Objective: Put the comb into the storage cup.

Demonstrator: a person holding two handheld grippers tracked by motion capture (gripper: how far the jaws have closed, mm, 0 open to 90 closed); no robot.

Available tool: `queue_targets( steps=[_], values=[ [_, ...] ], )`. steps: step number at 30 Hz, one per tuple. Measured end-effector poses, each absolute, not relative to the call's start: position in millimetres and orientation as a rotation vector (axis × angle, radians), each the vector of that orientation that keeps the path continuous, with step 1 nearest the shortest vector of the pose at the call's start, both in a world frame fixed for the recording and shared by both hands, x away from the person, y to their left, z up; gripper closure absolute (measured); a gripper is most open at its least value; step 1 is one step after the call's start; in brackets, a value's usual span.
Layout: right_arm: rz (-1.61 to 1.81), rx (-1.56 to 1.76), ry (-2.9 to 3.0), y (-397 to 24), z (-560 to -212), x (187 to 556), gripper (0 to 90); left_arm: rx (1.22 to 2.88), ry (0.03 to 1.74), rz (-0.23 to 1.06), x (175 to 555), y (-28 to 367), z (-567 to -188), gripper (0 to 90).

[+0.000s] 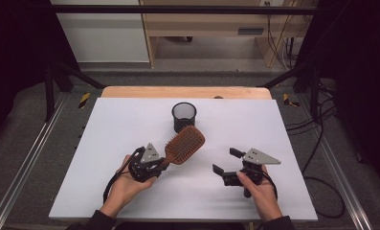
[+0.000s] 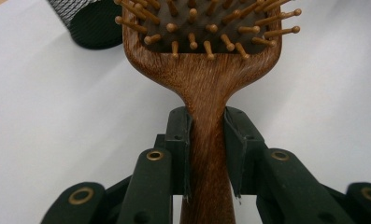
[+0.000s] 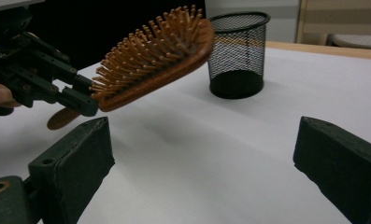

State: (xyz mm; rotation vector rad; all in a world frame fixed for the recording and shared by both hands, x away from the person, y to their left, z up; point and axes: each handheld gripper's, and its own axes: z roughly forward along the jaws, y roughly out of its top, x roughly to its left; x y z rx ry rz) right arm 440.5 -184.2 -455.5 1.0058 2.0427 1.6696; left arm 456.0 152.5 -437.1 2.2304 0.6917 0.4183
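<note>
Between my left gripper's (image 2: pixel 206 154) jaws sits the neck of the brush (image 2: pixel 206 84), its wooden handle clamped from both sides just below the paddle head. That close view shows the pads pressed flat against the wood and the pins pointing up toward the camera, with the foot of the cup (image 2: pixel 92 28) lying off to the upper left on the worktop (image 2: pixel 43 116).

From the high view I see my left hand (image 1: pixel 125 184) palm up under the left gripper (image 1: pixel 162 164), and the brush (image 1: pixel 185 143) slanting away toward the cup (image 1: pixel 184 116), its head near the cup but not touching it. My right gripper (image 1: pixel 224 160) is well apart to the right, held in my right hand (image 1: pixel 259 189) over the white worktop (image 1: pixel 283 143).

Along my right gripper's (image 3: pixel 202 154) jaws, which stand wide apart with nothing between them, I get the side view: the brush (image 3: pixel 155 58) is lifted clear of the worktop (image 3: pixel 220 149), tilted with its head higher than its handle end, pins facing up and left. The left gripper (image 3: pixel 75 95) grasps it at the neck, and the handle end pokes out below. Behind the head the mesh cup (image 3: pixel 239 53) stands upright.
</note>
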Motion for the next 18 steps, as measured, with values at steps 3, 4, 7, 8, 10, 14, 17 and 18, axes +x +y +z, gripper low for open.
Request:
queue_targets(
  steps=[3, 4, 7, 8, 10, 14, 17, 18],
  values=[
    [1.694, 1.034, 2.066, -176.0, -457.0, 442.8, 4.7, 2.223, 0.681, 0.415, 453.3, 147.8, -437.8, 72.7],
    [1.704, 1.037, 2.073, -172.8, -457.3, 443.8, 4.7, 2.225, 0.674, 0.415, 452.6, 146.5, -438.1, 72.7],
    [1.732, 1.041, 2.097, -161.2, -457.9, 446.5, 4.8, 2.228, 0.661, 0.425, 451.3, 143.9, -437.4, 72.7],
    [1.738, 1.039, 2.103, -158.4, -458.0, 447.0, 4.8, 2.218, 0.663, 0.423, 451.6, 143.2, -436.4, 72.7],
    [1.776, 1.052, 2.117, -150.1, -458.6, 449.3, 4.8, 2.208, 0.658, 0.424, 452.0, 141.2, -434.7, 72.7],
    [1.815, 1.067, 2.129, -138.8, -457.9, 455.0, 5.1, 2.201, 0.639, 0.425, 450.8, 135.3, -432.9, 72.7],
    [1.860, 1.094, 2.118, -134.6, -457.7, 459.2, 5.6, 2.197, 0.627, 0.419, 451.2, 132.4, -431.5, 72.7],
    [1.869, 1.109, 2.118, -133.6, -457.9, 460.9, 5.7, 2.196, 0.622, 0.413, 451.3, 131.8, -431.0, 72.7]
  ],
)
